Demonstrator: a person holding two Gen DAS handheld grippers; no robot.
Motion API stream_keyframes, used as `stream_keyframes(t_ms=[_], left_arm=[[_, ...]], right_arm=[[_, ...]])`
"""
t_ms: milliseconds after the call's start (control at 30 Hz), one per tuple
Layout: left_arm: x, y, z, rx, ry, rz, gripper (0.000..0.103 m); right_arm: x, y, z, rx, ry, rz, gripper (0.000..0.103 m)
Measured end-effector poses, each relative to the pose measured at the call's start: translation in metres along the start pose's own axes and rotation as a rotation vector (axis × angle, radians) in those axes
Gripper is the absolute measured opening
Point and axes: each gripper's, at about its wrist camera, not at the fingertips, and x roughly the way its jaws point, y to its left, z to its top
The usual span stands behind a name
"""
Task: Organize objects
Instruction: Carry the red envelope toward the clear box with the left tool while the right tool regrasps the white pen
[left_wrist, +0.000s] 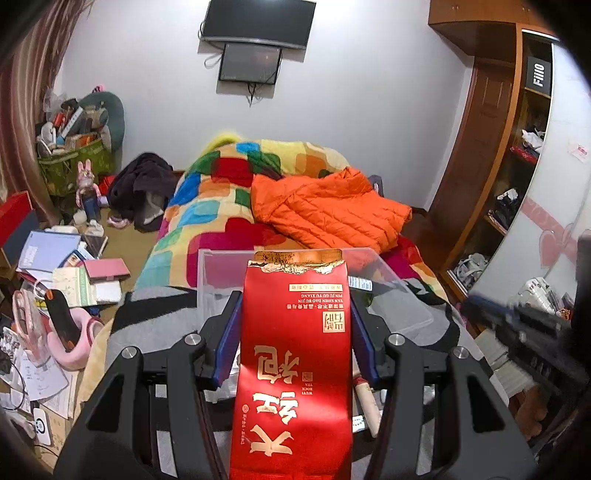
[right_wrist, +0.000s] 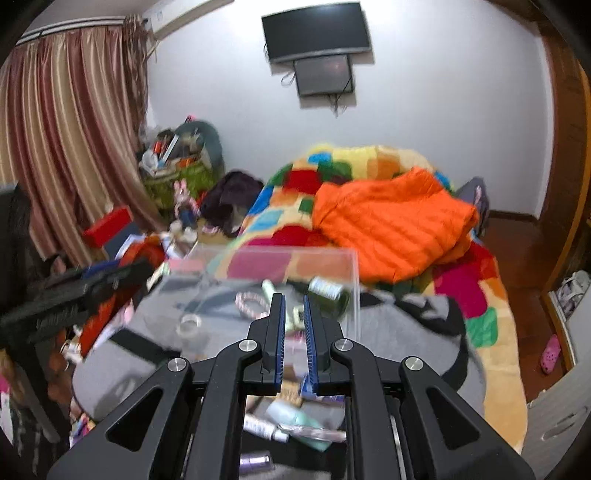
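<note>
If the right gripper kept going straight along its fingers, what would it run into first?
Probably the small clutter inside the clear plastic bin: the right gripper, fingers narrowly parted and holding nothing, points at a small pale item just past its tips. Blur leaves depth uncertain.

Clear bin w/ open top sits on the grey blanket; walls block entry from the sides. Inside it's crowded w/ small items, bottle near the right wall. Orange jacket lies just behind the bin. Left gripper is at the bin's left side.
</note>
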Motion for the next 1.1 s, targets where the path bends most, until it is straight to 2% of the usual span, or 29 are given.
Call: stream_keyframes(t_ms=[33, 200, 300, 433, 533, 600, 667, 800, 967, 1033, 1100], left_arm=[[0.005, 0.002, 0.001, -0.004, 0.012, -0.003, 0.053], [0.017, 0.002, 0.012, 0.014, 0.027, 0.026, 0.053], [0.028, 0.002, 0.021, 0.033, 0.033, 0.064, 0.053], [0.057, -0.002, 0.031, 0.076, 0.067, 0.121, 0.053], [0.086, -0.009, 0.034, 0.120, 0.116, 0.154, 0.053], [0.106, -0.012, 0.030, 0.152, 0.156, 0.172, 0.053], [0.122, -0.014, 0.025, 0.169, 0.197, 0.175, 0.053], [0.133, -0.018, 0.012, 0.173, 0.232, 0.138, 0.053], [0.123, -0.019, 0.003, 0.159, 0.218, 0.110, 0.053], [0.115, -0.018, 0.003, 0.154, 0.200, 0.101, 0.053], [0.105, -0.018, 0.003, 0.143, 0.180, 0.088, 0.053]], right_arm=[[0.003, -0.004, -0.006, -0.006, 0.026, -0.007, 0.011], [0.017, -0.030, -0.041, -0.035, 0.137, -0.065, 0.035], [0.023, -0.054, -0.062, 0.025, 0.211, -0.120, 0.036], [0.025, -0.090, -0.083, 0.257, 0.266, -0.115, 0.036], [0.032, -0.099, -0.092, 0.361, 0.287, -0.123, 0.036], [0.038, -0.097, -0.094, 0.389, 0.299, -0.107, 0.037], [0.042, -0.092, -0.092, 0.376, 0.295, -0.134, 0.038], [0.055, -0.080, -0.088, 0.341, 0.288, -0.186, 0.053], [0.055, -0.061, -0.092, 0.236, 0.268, -0.272, 0.054], [0.052, -0.059, -0.095, 0.218, 0.262, -0.294, 0.047], [0.048, -0.060, -0.096, 0.207, 0.259, -0.322, 0.032]])
